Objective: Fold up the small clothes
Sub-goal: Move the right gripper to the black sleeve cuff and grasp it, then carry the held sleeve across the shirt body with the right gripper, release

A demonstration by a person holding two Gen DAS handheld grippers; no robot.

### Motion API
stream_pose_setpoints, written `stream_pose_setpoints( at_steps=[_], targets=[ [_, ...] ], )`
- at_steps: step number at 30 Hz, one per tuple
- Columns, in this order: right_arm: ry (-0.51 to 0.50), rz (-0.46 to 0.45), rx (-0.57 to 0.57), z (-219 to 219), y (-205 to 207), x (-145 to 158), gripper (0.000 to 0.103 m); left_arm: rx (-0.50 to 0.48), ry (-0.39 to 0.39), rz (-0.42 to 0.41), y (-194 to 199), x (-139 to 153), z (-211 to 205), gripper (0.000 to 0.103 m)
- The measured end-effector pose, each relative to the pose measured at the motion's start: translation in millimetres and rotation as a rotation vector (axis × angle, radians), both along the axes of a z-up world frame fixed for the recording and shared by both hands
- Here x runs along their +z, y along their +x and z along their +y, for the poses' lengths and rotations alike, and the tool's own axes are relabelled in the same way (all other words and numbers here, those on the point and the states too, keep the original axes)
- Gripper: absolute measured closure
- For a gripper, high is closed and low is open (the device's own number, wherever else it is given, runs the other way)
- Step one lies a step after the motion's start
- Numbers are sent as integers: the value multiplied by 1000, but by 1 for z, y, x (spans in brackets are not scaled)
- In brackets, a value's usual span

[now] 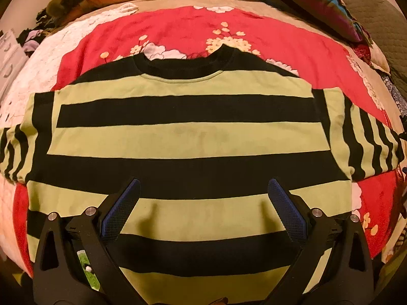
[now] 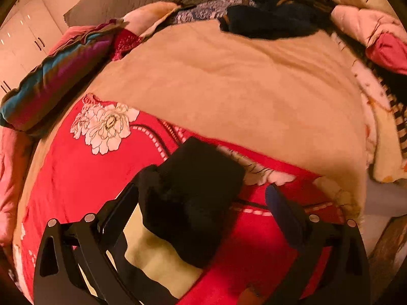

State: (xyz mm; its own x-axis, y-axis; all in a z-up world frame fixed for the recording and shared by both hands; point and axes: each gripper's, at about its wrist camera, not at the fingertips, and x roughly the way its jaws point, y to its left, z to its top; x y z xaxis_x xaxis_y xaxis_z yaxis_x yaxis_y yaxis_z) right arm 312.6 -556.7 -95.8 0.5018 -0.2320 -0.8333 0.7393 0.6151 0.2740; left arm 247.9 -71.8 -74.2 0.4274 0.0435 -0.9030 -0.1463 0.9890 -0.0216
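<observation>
The bed (image 1: 292, 50) fills both views, its red floral quilt (image 1: 178, 28) running out to a tan blanket (image 2: 229, 89) toward the far edge, with a heap of dark clothes (image 2: 267, 23) near the far corner. Spread flat across the quilt lies the striped sweater (image 1: 178, 137), green and black, collar (image 1: 183, 68) pointing to the far edge, hem toward the near edge, both sleeves out to the sides. Over the hem hover the left tongs (image 1: 203, 208), blades wide apart, holding nothing. Now over to the right tongs (image 2: 203, 213), also spread open, with the black sleeve cuff (image 2: 193, 198) sitting between the blades, touching the left blade but not pinched; this view is a bit blurred. The step in hand looks like the first sleeve fold. To do it well, bite the cuff squarely through both layers, lift only enough to clear the quilt, and carry it straight across the chest so the stripes line up. The left tongs could press the body down to stop the whole sweater sliding.
</observation>
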Motion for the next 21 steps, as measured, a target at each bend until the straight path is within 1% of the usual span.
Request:
stream_pose_setpoints(
  at_steps=[1, 2, 4, 6, 8, 10, 13, 16, 18, 19, 21],
  targets=[
    [24, -2, 0, -1, 2, -5, 14, 7, -1, 1, 0, -1, 2, 9],
    [38, -1, -2, -1, 3, -8, 28, 15, -2, 0, 0, -1, 5, 9],
    [87, -14, 6, -4, 4, -16, 39, 28, -5, -1, -1, -1, 10, 9],
    [111, -27, 15, -5, 5, -20, 47, 40, -10, -1, -2, 0, 14, 9],
    [129, -64, 40, -3, 4, -16, 70, 53, -12, -3, -3, 0, 19, 9],
    [123, -99, 71, 1, 4, -7, 81, 59, -18, -5, -5, 1, 21, 9],
    [101, -166, 137, 11, 4, 14, 83, 65, -22, -4, -9, 2, 25, 9],
    [95, -247, 228, 26, 7, 35, 84, 84, -35, -4, -13, 5, 34, 9],
    [90, -284, 330, 50, 14, 49, 84, 100, -39, -10, -16, 8, 42, 9],
    [97, -297, 367, 60, 17, 53, 84, 112, -37, -14, -18, 10, 47, 9],
    [131, -338, 475, 90, 24, 65, 84, 130, -38, -20, -19, 13, 56, 9]
  ],
)
